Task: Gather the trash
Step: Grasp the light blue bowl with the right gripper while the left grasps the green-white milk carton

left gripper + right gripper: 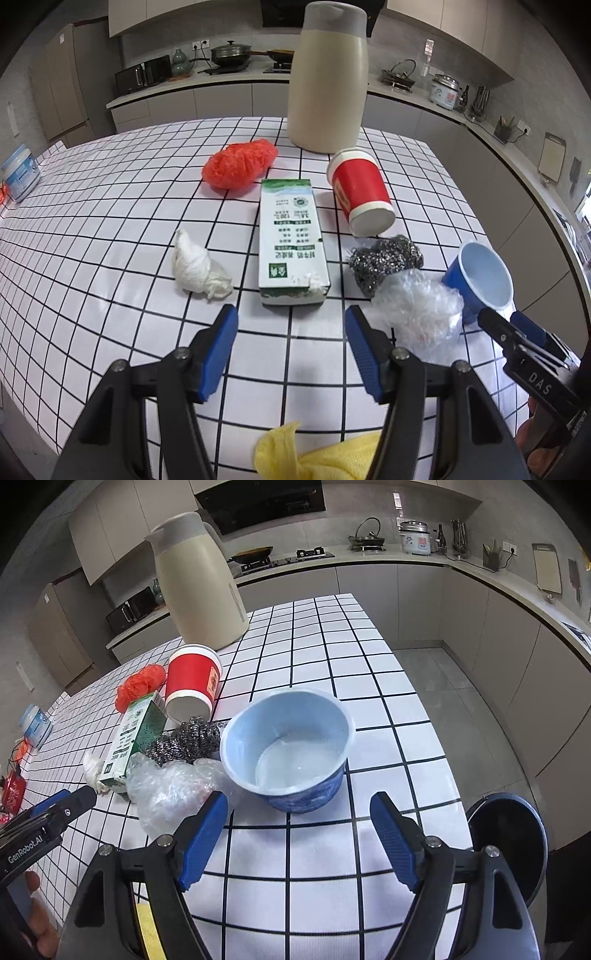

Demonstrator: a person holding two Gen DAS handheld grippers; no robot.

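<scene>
A green-and-white milk carton (291, 240) lies flat on the checked table just ahead of my open, empty left gripper (290, 325). A crumpled white tissue (197, 267) lies to its left, a red plastic bag (240, 164) behind, a tipped red paper cup (360, 192) to the right. A crumpled clear plastic bag (417, 310) and a blue paper bowl (288, 746) lie at the right. My right gripper (299, 808) is open and empty, just short of the bowl. The carton (129, 738), cup (192, 683) and clear bag (170, 786) also show in the right wrist view.
A tall cream thermos jug (328, 77) stands at the table's back. A steel wool scourer (384, 258) lies between cup and clear bag. A yellow cloth (317, 458) lies at the near edge. A black bin (513, 842) stands off the table's right side. A white jar (20, 173) stands far left.
</scene>
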